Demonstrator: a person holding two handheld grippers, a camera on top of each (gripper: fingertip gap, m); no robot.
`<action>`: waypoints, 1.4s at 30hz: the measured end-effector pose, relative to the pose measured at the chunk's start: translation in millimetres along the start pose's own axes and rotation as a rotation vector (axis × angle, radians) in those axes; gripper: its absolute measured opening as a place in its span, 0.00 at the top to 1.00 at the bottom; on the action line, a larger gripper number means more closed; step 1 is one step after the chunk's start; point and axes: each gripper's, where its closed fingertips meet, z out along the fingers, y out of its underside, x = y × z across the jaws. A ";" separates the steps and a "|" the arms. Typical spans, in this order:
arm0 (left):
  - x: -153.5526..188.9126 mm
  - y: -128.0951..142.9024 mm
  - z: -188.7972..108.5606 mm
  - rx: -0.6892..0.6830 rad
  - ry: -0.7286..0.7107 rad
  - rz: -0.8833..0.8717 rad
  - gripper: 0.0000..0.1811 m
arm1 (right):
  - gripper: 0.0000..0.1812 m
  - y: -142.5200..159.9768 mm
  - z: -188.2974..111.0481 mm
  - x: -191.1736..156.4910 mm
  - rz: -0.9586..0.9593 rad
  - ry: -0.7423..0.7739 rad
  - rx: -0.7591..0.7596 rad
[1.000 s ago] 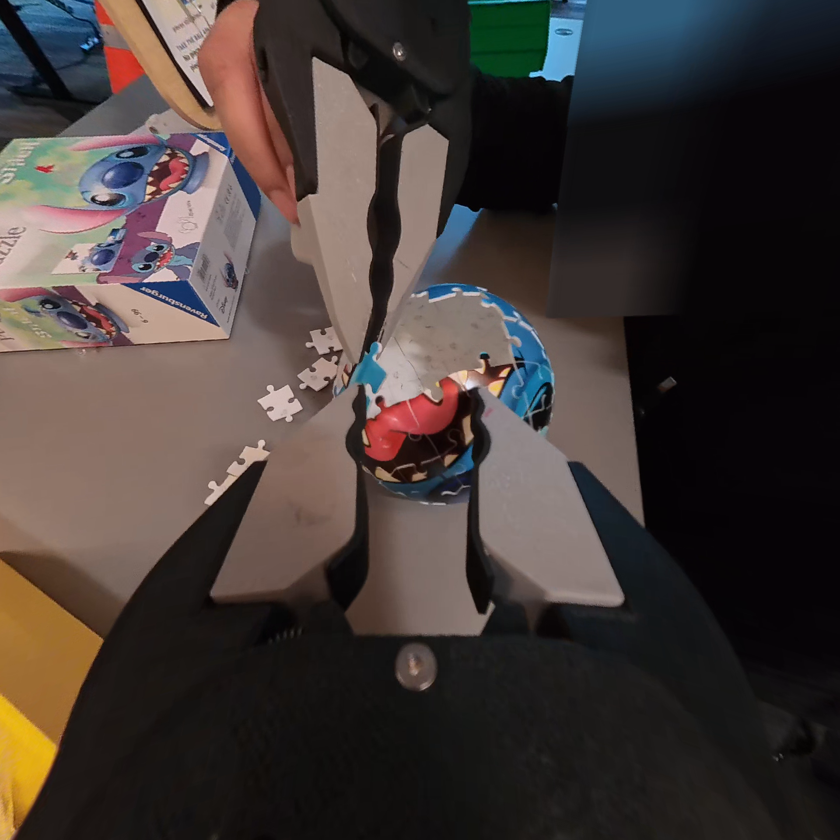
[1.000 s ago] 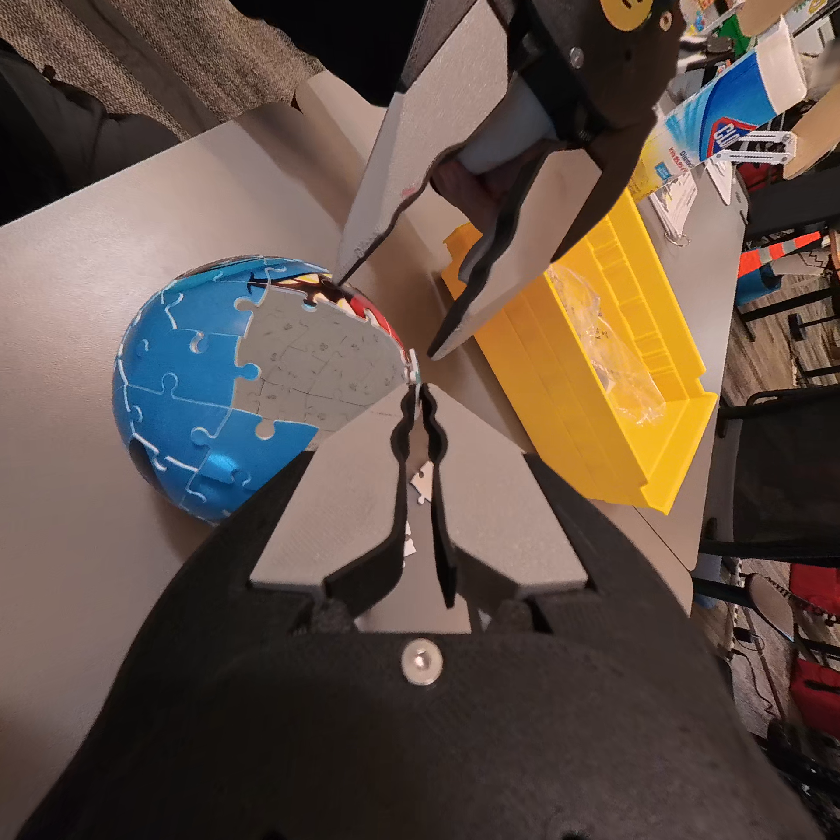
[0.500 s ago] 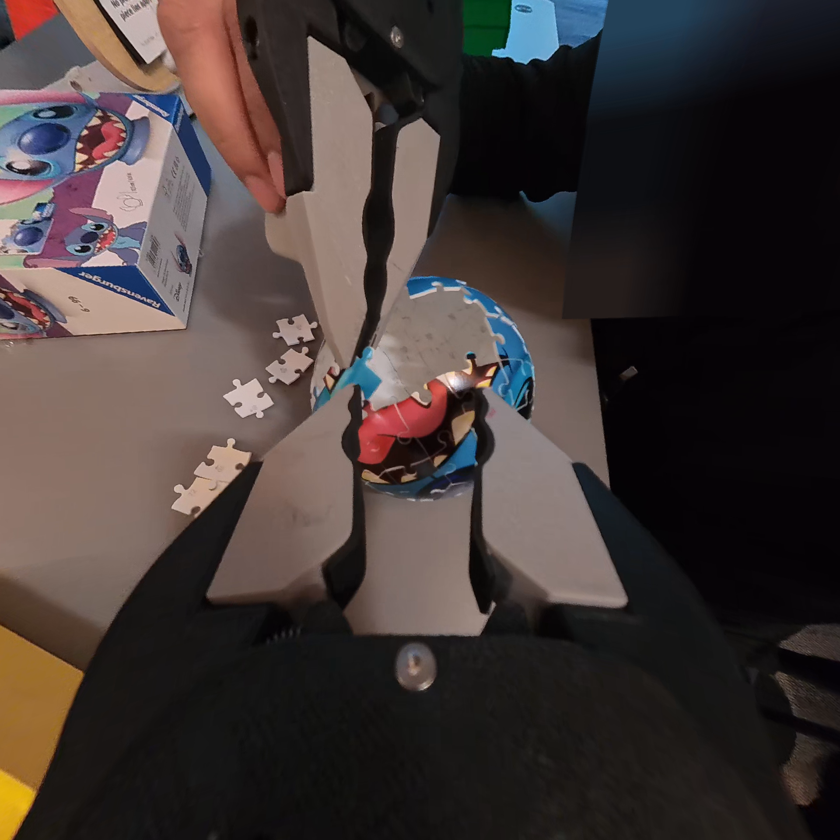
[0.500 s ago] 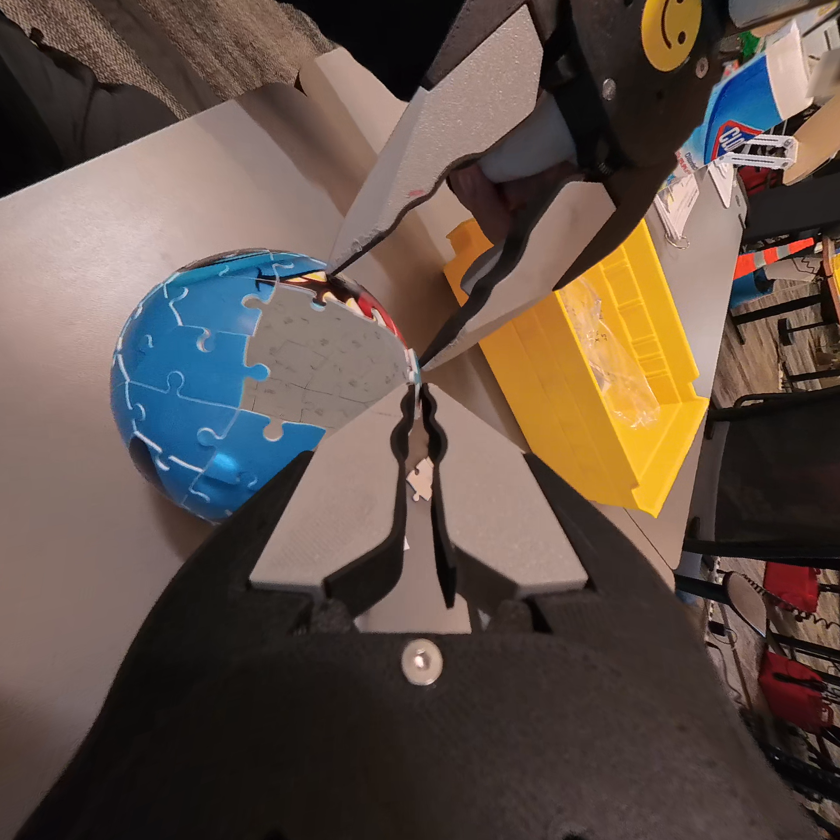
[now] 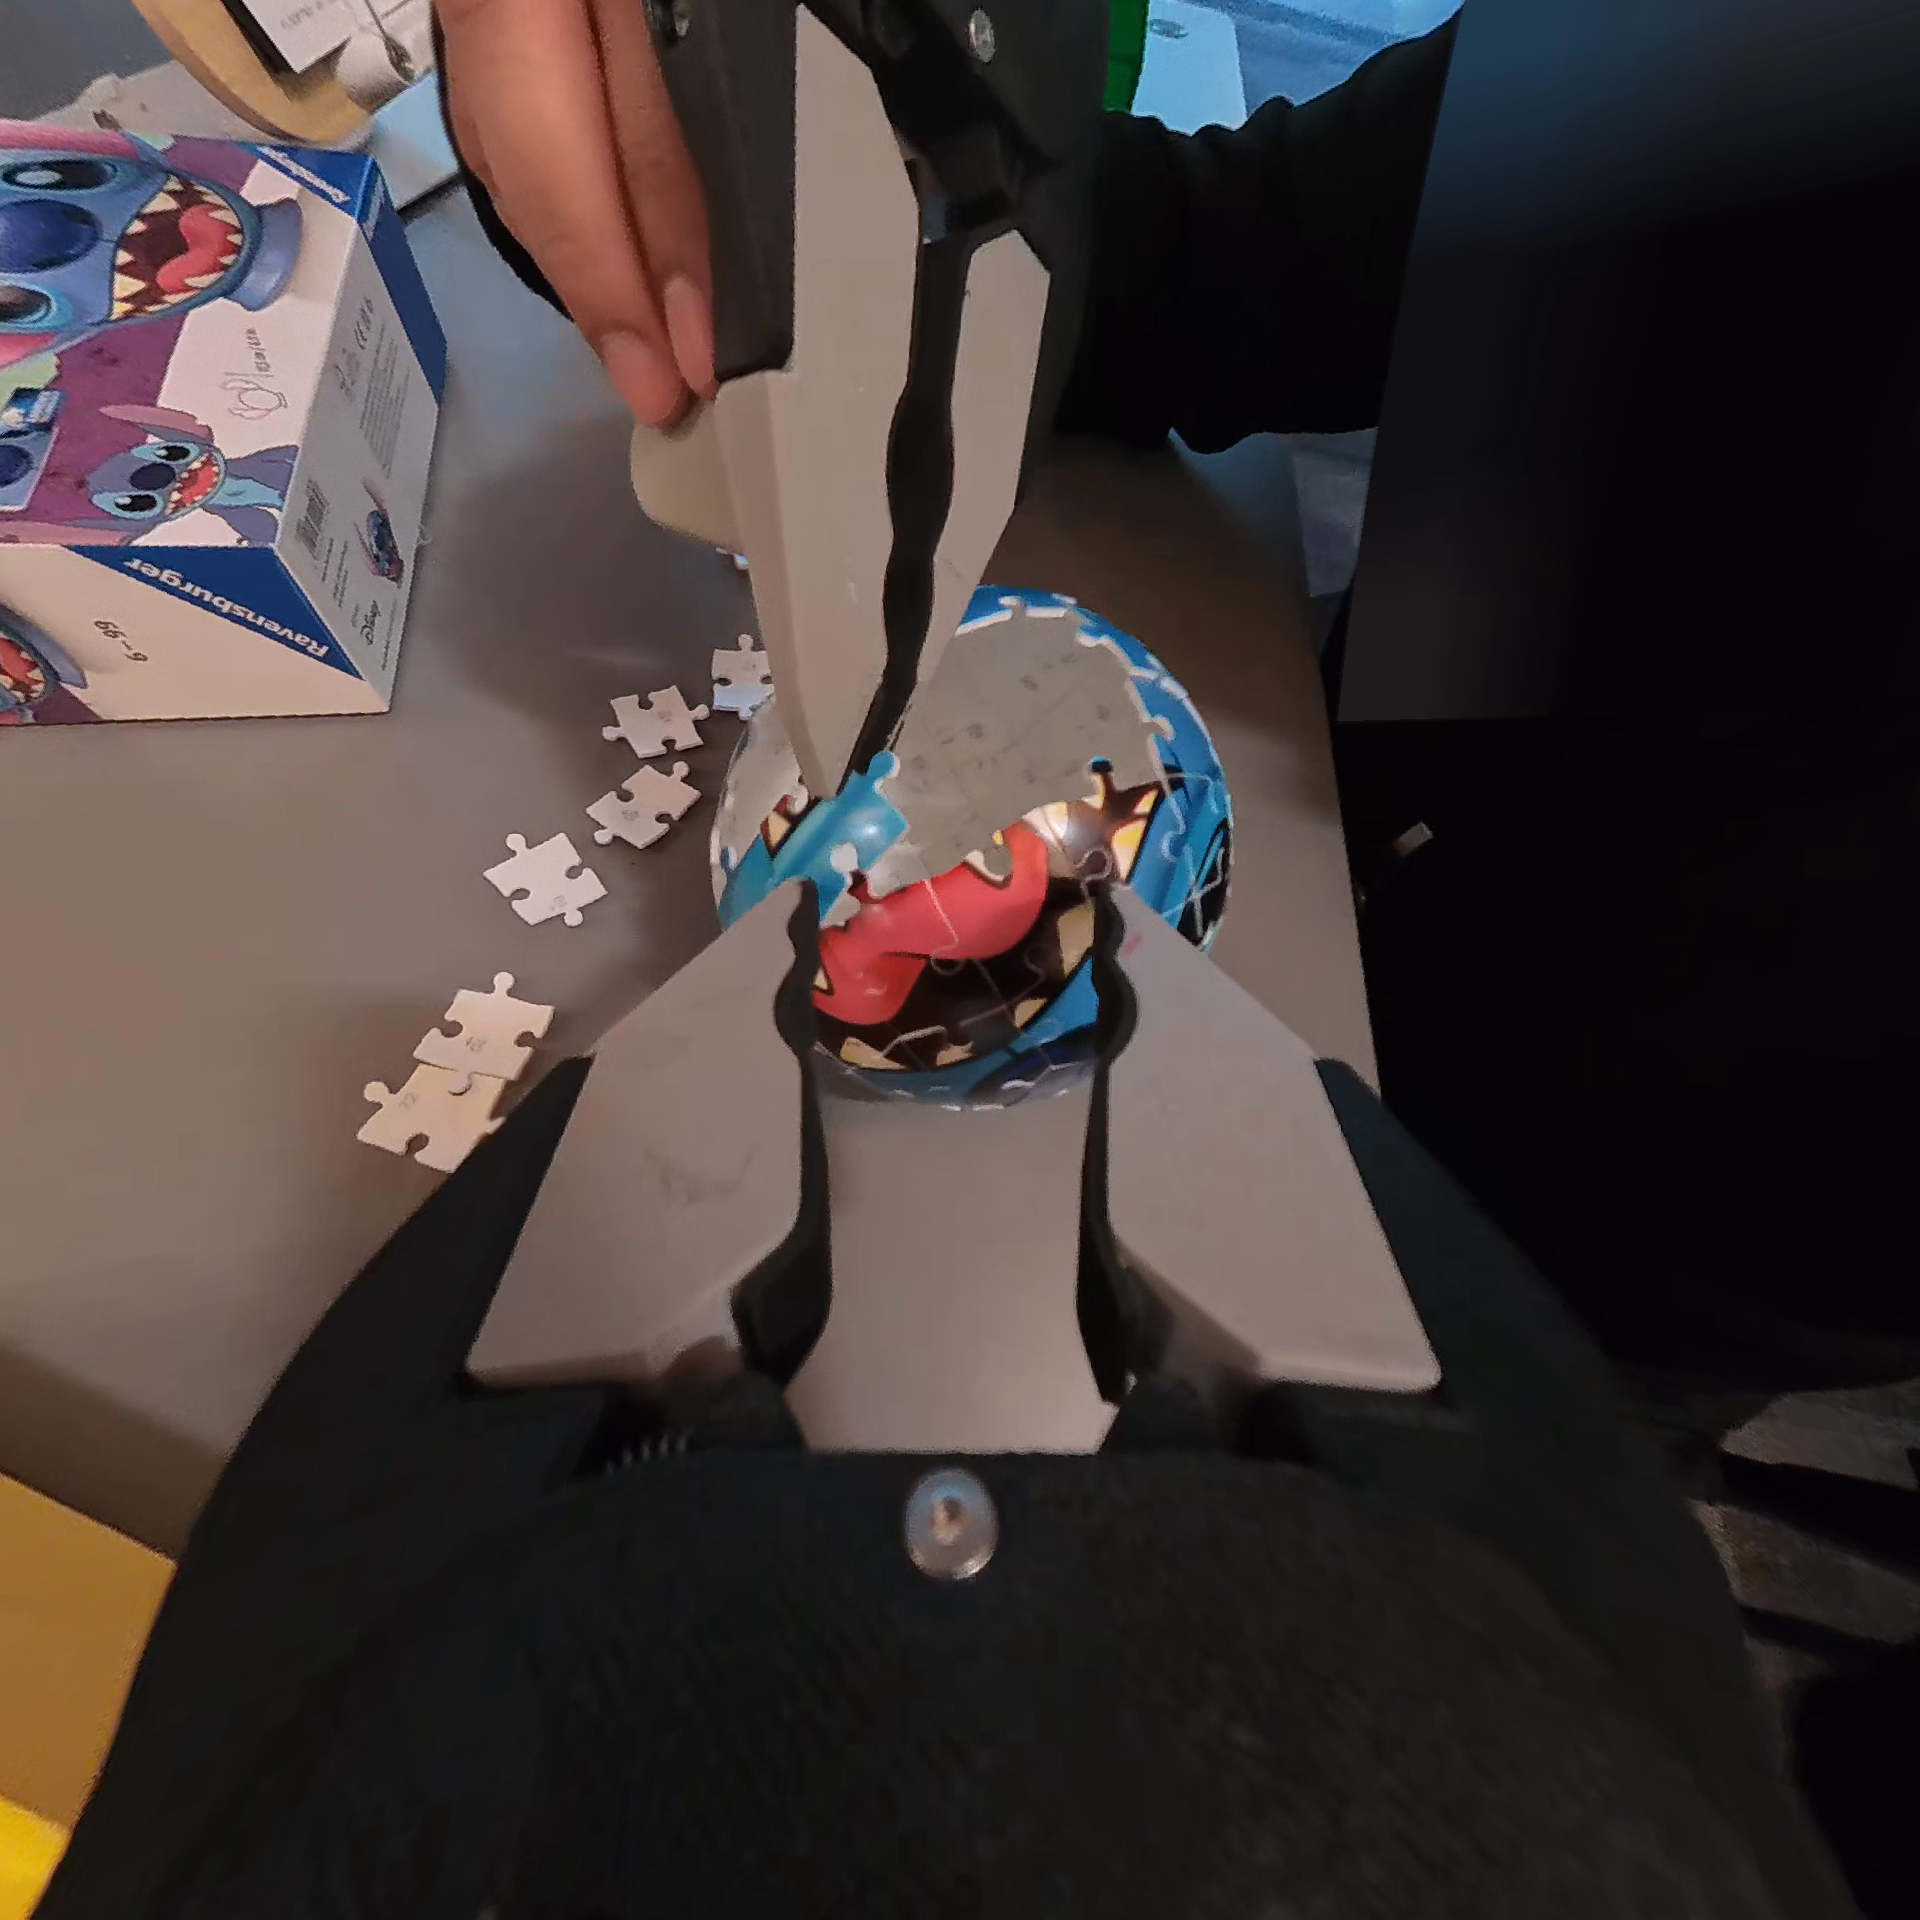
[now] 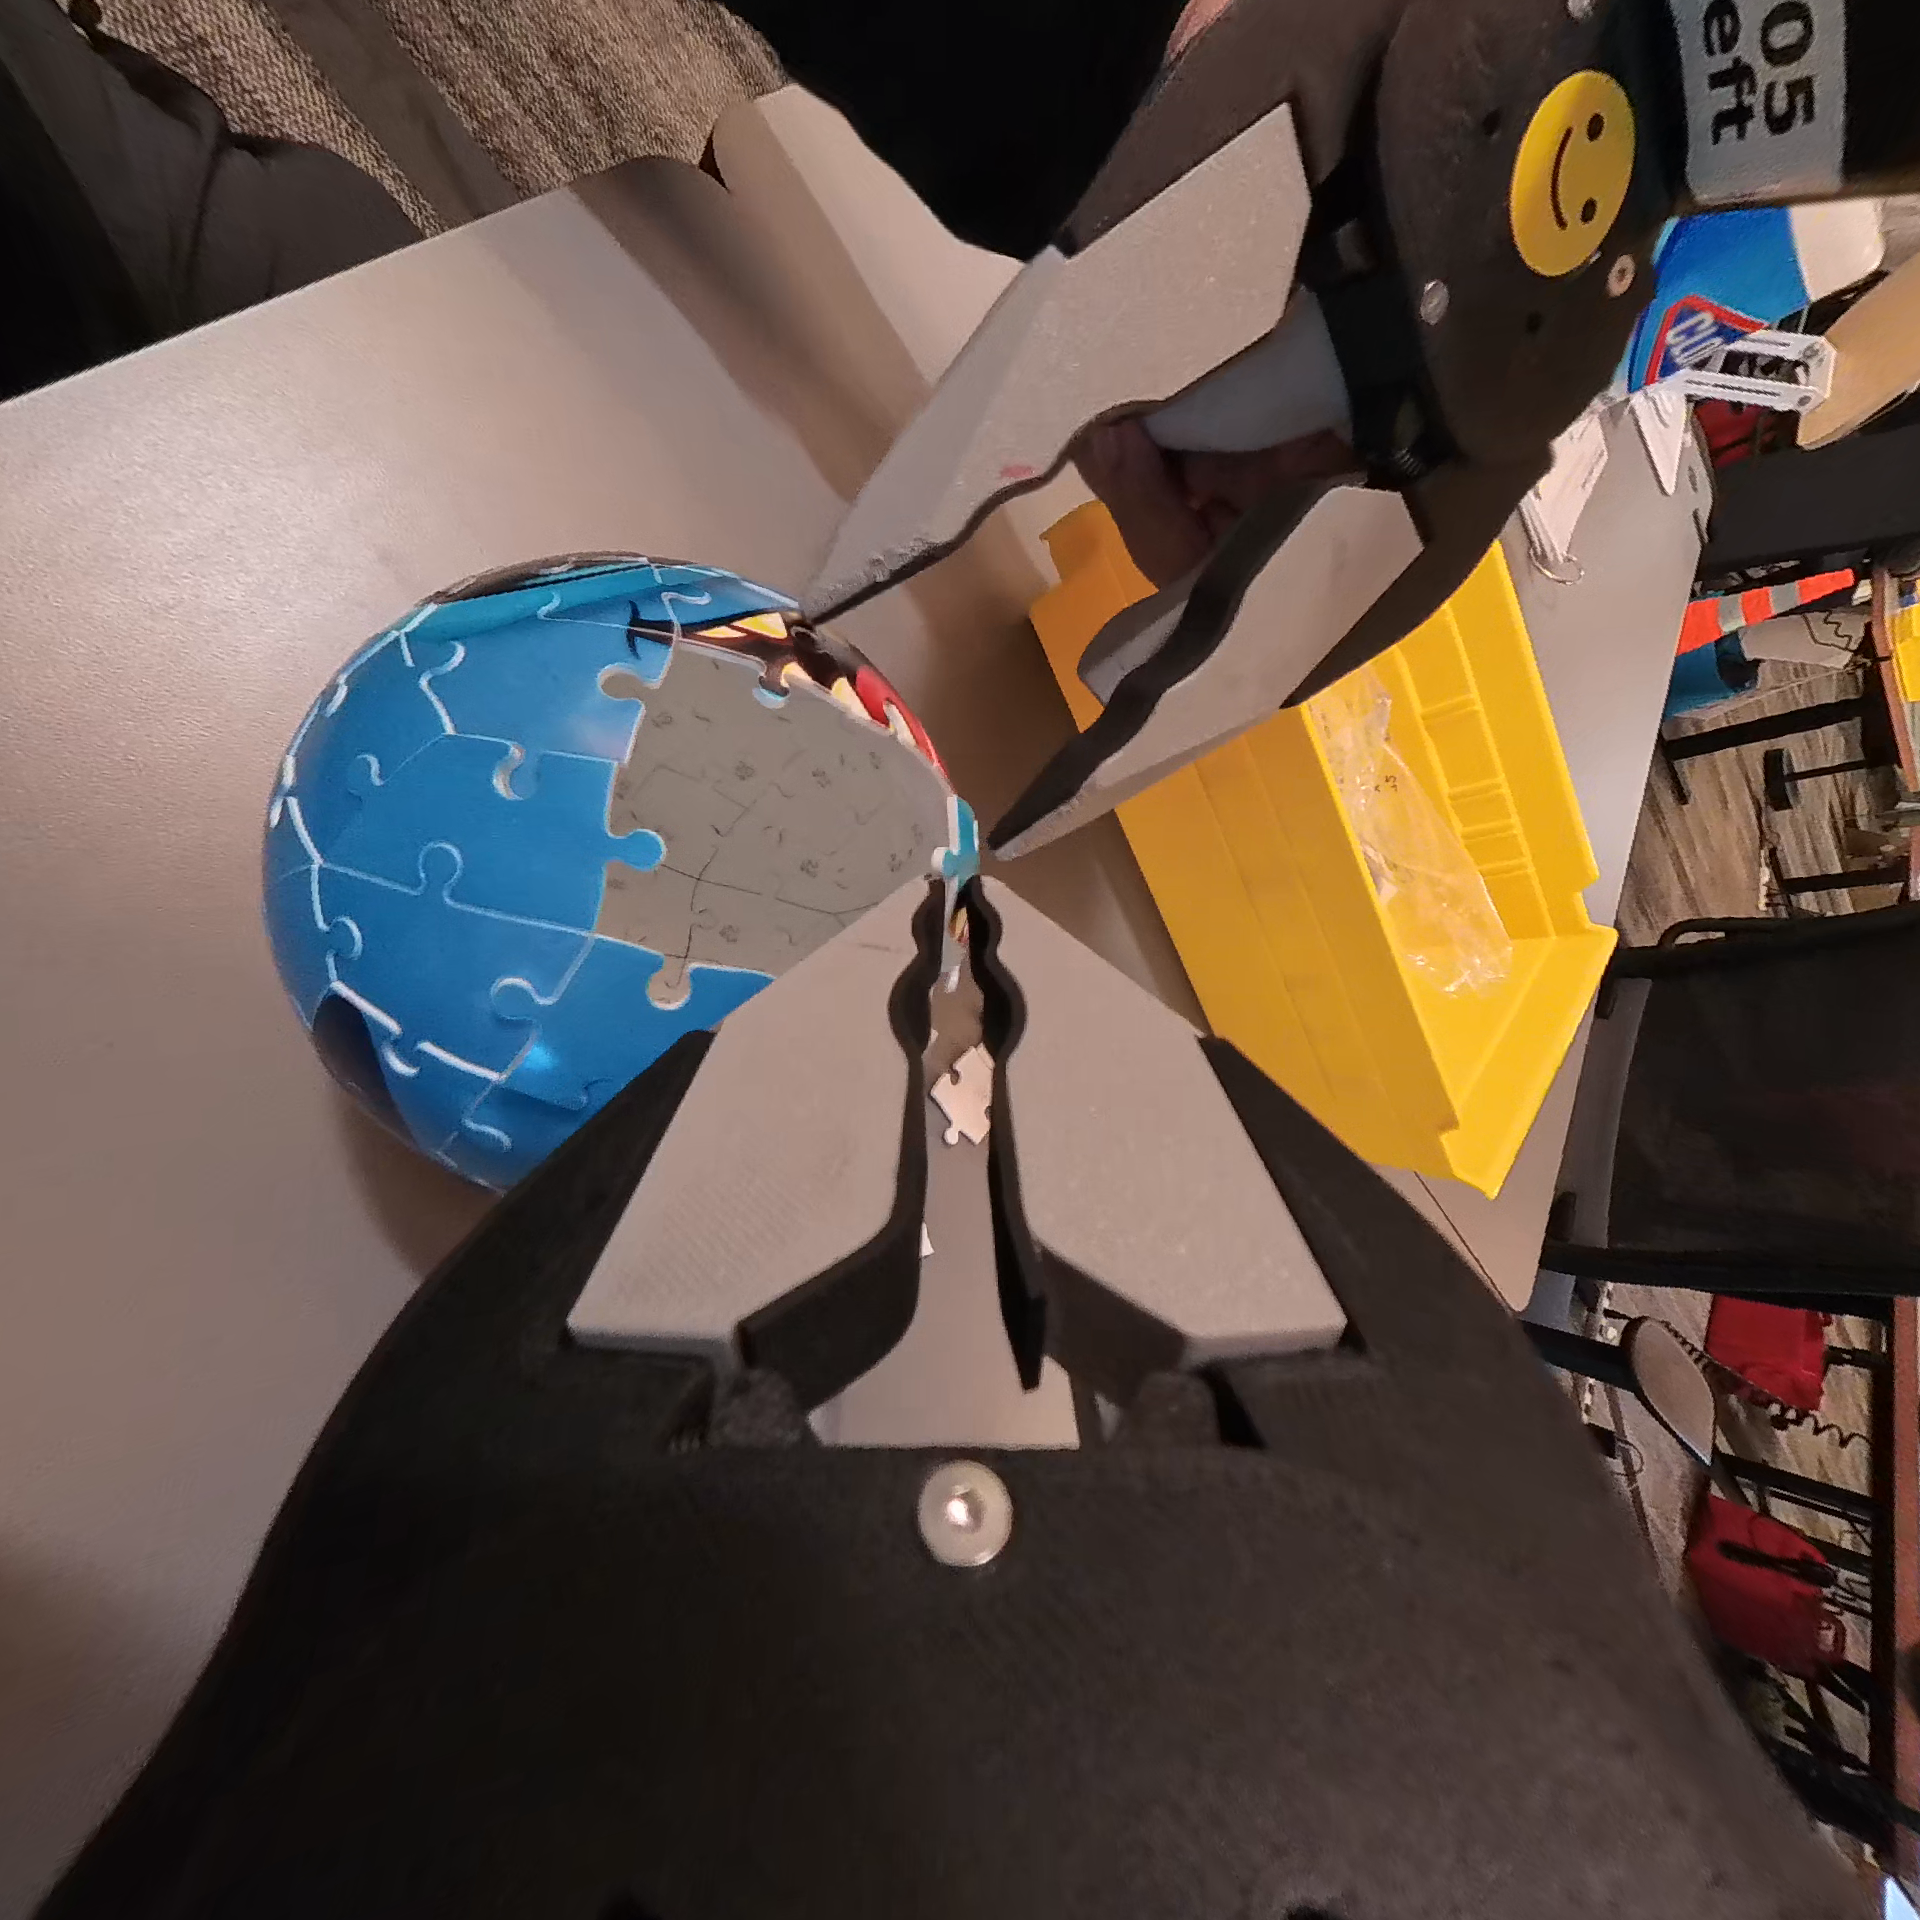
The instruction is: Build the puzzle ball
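Note:
The puzzle ball [image 6: 468,852] lies on the grey table [image 6: 208,520]. It is a partly built blue shell with an open side that shows the grey backs of its pieces and a red and black picture [image 5: 935,935]. My right gripper [image 6: 956,902] is shut on a blue puzzle piece [image 6: 961,847] and holds it against the ball's open rim; the piece also shows in the left wrist view [image 5: 847,831]. My left gripper [image 5: 956,914] is open, its fingers [image 6: 1091,769] on either side of the opening, one tip next to the held piece.
Several loose pieces [image 5: 545,878] lie face down left of the ball, and one more [image 6: 961,1091] under my right gripper. The puzzle box [image 5: 208,468] stands at the far left. A yellow bin [image 6: 1351,831] sits behind my left gripper. The table edge [image 5: 1340,831] runs just right of the ball. My left and right fingertips are right by each other.
My left gripper has shifted a little, so its lower fingertip now sits right by the held piece. My right gripper still holds the blue piece at the ball's rim.

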 end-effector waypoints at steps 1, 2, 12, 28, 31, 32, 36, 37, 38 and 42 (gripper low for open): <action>0.9 1.1 0.3 0.001 0.009 -0.002 0.72 | 1.00 0.0 -0.1 0.3 0.001 0.001 0.001; 1.2 1.6 0.4 0.007 0.013 -0.001 0.72 | 1.00 0.0 -0.1 0.8 0.002 0.003 0.002; 4.2 1.3 0.4 0.028 0.016 0.031 0.70 | 0.99 -0.8 -0.1 -0.6 -0.002 -0.012 0.040; 7.0 3.6 3.5 0.018 0.019 0.042 0.68 | 0.98 -5.9 12.1 0.0 -0.061 0.007 0.116; 7.5 4.0 3.9 0.023 0.015 0.052 0.68 | 0.99 -6.4 12.7 -0.9 -0.074 0.008 0.128; 7.8 4.0 4.0 0.027 0.014 0.055 0.68 | 0.99 -6.4 12.7 -0.8 -0.077 0.009 0.131; 9.8 3.6 4.9 0.064 0.011 0.058 0.68 | 1.00 -7.4 12.0 -2.2 -0.104 0.007 0.138; 10.3 3.3 5.0 0.080 0.011 0.053 0.67 | 1.00 -7.4 11.8 -2.3 -0.112 0.008 0.137; 10.6 3.1 5.0 0.098 0.011 0.048 0.67 | 1.00 -7.5 11.8 -2.5 -0.120 0.009 0.136; 13.2 2.4 6.0 0.139 0.018 0.050 0.66 | 1.00 -7.9 11.0 -4.0 -0.157 0.006 0.124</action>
